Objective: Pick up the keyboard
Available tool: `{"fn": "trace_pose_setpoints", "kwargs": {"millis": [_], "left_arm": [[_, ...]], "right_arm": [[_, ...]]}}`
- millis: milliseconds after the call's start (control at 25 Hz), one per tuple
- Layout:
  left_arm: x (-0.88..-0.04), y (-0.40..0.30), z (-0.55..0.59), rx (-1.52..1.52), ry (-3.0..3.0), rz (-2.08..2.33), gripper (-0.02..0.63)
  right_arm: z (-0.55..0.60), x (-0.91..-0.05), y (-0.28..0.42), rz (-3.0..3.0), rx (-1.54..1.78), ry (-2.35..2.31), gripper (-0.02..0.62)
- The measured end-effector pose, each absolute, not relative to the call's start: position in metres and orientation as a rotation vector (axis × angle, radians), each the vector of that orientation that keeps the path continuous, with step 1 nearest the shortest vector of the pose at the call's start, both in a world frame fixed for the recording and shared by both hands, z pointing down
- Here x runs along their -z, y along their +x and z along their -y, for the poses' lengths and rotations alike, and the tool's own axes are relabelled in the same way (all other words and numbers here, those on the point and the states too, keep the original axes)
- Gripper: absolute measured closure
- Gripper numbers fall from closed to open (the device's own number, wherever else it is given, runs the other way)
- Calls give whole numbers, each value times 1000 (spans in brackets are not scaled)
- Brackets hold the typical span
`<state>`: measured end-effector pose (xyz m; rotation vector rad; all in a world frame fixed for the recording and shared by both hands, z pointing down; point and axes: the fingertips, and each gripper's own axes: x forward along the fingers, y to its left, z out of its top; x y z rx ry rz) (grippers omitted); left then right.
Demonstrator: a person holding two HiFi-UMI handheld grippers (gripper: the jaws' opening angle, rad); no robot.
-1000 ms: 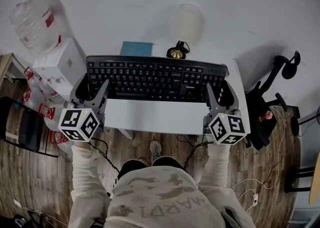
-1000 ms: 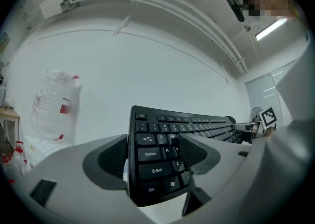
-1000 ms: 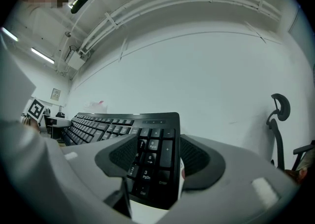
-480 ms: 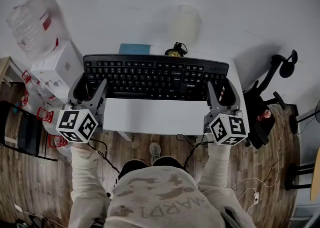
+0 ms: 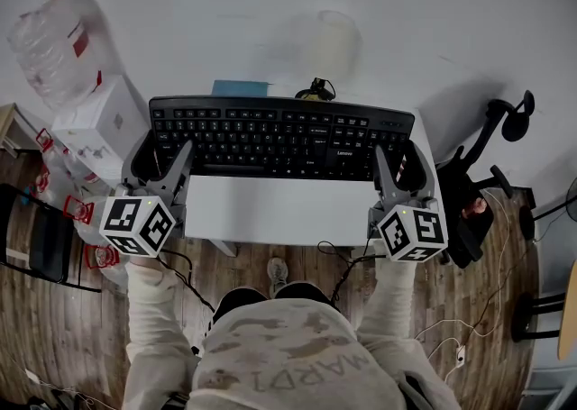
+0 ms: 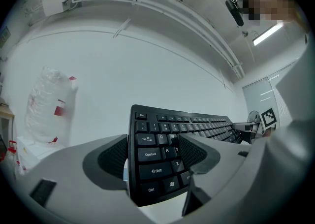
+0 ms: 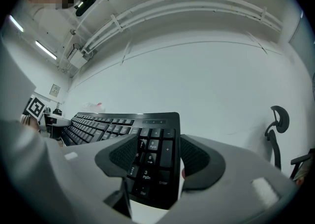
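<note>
Item: black keyboard (image 5: 279,140), full-size with number pad, lying level and crosswise over the far part of the white table (image 5: 279,210); contact with the tabletop cannot be told. Left gripper (image 5: 160,158): jaws closed down on the keyboard's left end, one ribbed pad on the keys beside Tab and Caps Lock, the other against the underside. Right gripper (image 5: 403,165): jaws closed likewise on the right end, over the number pad. Marker cubes (image 5: 138,225) sit at the near ends of both tools. Behind the keyboard: blue flat item (image 5: 241,88), small dark-and-brass object (image 5: 315,90). Left of the table: white box (image 5: 104,124), clear plastic bag (image 5: 54,39). Right of the table: black chair (image 5: 478,183) on wooden floor (image 5: 54,327).
</note>
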<state>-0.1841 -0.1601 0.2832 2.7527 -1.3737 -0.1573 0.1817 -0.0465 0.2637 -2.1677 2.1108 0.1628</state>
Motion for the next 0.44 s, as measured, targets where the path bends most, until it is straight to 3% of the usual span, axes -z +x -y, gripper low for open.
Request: {"fn": "trace_pose_setpoints", "kwargs": {"millis": [440], "left_arm": [[-285, -184, 161, 154, 2743, 1371, 285]], "right_arm": [[47, -263, 181, -2114, -168, -2172, 321]]}}
